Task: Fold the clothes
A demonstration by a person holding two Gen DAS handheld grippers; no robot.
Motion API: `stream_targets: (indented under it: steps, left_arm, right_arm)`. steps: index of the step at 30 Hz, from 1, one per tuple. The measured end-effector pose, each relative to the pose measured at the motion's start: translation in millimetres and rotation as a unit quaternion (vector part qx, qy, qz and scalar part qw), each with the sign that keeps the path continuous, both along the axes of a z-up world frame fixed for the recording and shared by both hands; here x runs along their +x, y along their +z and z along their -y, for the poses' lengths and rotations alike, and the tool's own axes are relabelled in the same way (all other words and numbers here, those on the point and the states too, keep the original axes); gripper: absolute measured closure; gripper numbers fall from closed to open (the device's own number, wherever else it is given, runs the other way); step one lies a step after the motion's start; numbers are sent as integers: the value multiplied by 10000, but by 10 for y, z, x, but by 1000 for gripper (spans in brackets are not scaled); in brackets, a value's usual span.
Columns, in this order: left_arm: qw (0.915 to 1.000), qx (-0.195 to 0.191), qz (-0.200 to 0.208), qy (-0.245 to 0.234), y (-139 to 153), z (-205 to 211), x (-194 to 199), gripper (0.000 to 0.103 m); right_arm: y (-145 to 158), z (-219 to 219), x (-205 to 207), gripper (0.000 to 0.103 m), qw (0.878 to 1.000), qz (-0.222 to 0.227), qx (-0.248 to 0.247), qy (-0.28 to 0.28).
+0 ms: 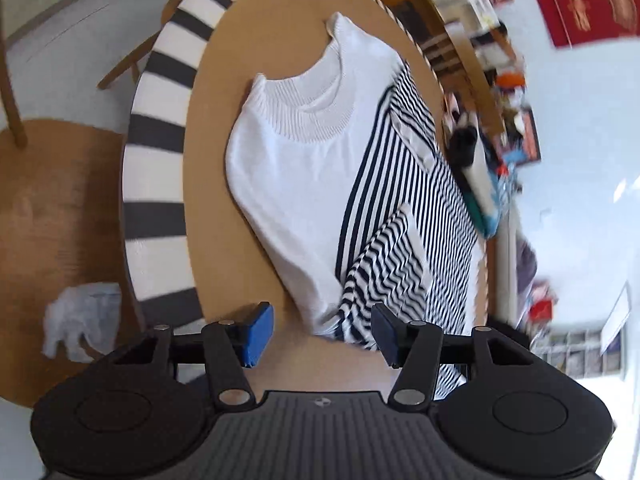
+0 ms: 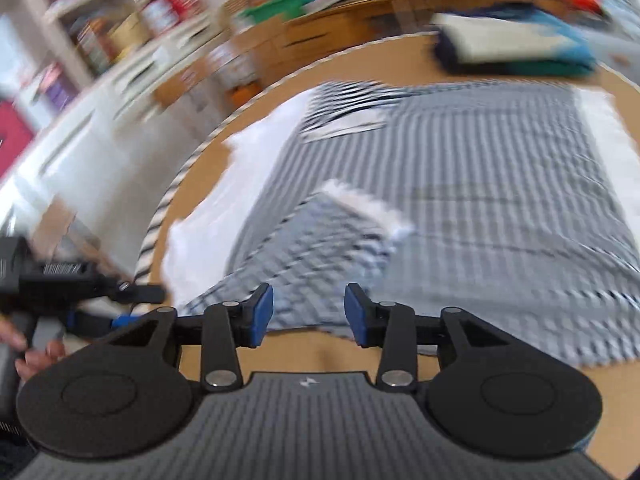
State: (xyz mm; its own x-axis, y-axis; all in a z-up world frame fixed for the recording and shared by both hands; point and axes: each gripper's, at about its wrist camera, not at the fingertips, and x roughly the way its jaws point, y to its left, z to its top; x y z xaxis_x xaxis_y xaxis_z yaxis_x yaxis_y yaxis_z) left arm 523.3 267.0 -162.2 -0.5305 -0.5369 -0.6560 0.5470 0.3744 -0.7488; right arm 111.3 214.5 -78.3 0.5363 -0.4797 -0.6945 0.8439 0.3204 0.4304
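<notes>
Striped shirt (image 1: 424, 216) lies flat on the bench (image 1: 208, 184), partly over a white sweater (image 1: 288, 168), long axis running away from both grippers. Its near hem sits just ahead of the left gripper (image 1: 322, 334), toward its right finger. Right gripper (image 2: 309, 314) hangs over the same hem; that view is blurred. Both sets of fingers are spread, holding nothing. Left looks slightly nearer the hem corner.

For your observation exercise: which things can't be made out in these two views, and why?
- Shelf items: right wrist view, motion blur.
- Striped garment hem: left wrist view, hidden behind the left tongs.
- Folded stack: left wrist view, blurred, small.
- White top: right wrist view, smeared.
</notes>
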Motion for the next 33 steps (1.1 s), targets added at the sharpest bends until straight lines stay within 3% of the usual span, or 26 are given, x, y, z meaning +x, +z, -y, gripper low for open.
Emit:
stream_targets:
  steps: [4,8,11,15,16,19,25,28,33]
  left_arm:
    - [9967,135,-340,722,-89,-153,-177,46]
    - [9871,70,-307,1571,-86,-356,-391,45]
    - [9769,-44,-109,2132,-29,-470,-577,39]
    - [9630,-95,70,2693,52,-535,-784,32]
    - [9612,-86,143,2754,73,-534,-839,32]
    - [9575,-57,385,2859,142,-509,-1006,32]
    - [9492,-94,495,3105,182,-575,-1142,32]
    - [9468,-121,438,3187,170,-648,-1128,33]
    - [9472,-103,466,3171,148,-633,-1138,34]
  right_arm:
    - [-191,98,-704,56,9916,480,518,-1084]
    - [-372,42,-1429,51,9694,1079,962,-1985]
    - [-593,-43,-2007,47,9333,1852,1475,-2700]
    - [-904,-174,-2616,47,8593,2879,2017,-3716]
    - [-935,-173,-2698,47,8528,2888,2021,-3852]
    - [-953,-81,-2803,43,8567,2641,1840,-4030]
    - [-1078,138,-2804,48,8503,2824,1804,-4058]
    - [-1007,121,-2892,54,8600,2720,1635,-3995]
    - [-990,260,-2930,77,8700,2426,1670,-3955]
